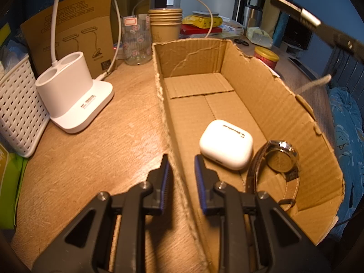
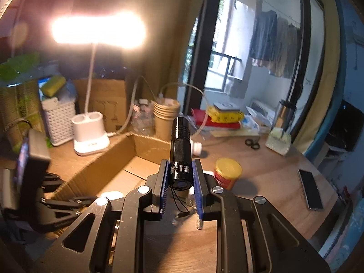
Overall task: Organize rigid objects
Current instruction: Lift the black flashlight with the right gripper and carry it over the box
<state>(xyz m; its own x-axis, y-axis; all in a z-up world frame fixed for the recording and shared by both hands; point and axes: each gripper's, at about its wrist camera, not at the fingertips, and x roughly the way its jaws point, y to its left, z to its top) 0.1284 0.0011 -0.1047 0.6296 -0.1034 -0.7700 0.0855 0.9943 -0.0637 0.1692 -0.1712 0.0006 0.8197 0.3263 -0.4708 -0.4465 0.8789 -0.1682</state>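
An open cardboard box [image 1: 268,86] lies on the wooden desk. Inside it are a white earbud case [image 1: 226,144] and a wristwatch [image 1: 281,157] with a brown strap. My left gripper [image 1: 181,167] straddles the box's left wall, one finger on each side, with a narrow gap; I cannot tell whether it pinches the wall. My right gripper [image 2: 180,170] is shut on a black flashlight [image 2: 180,150], held in the air above the box [image 2: 109,159], pointing forward. The left gripper's body shows at the left of the right wrist view [image 2: 29,177].
A white lamp base [image 1: 72,91] and a white woven basket [image 1: 16,113] stand left of the box. Paper cups [image 1: 166,26], a glass jar [image 1: 136,41] and a red-and-yellow tin [image 2: 227,173] sit nearby. A phone [image 2: 310,188] and scissors [image 2: 252,142] lie to the right.
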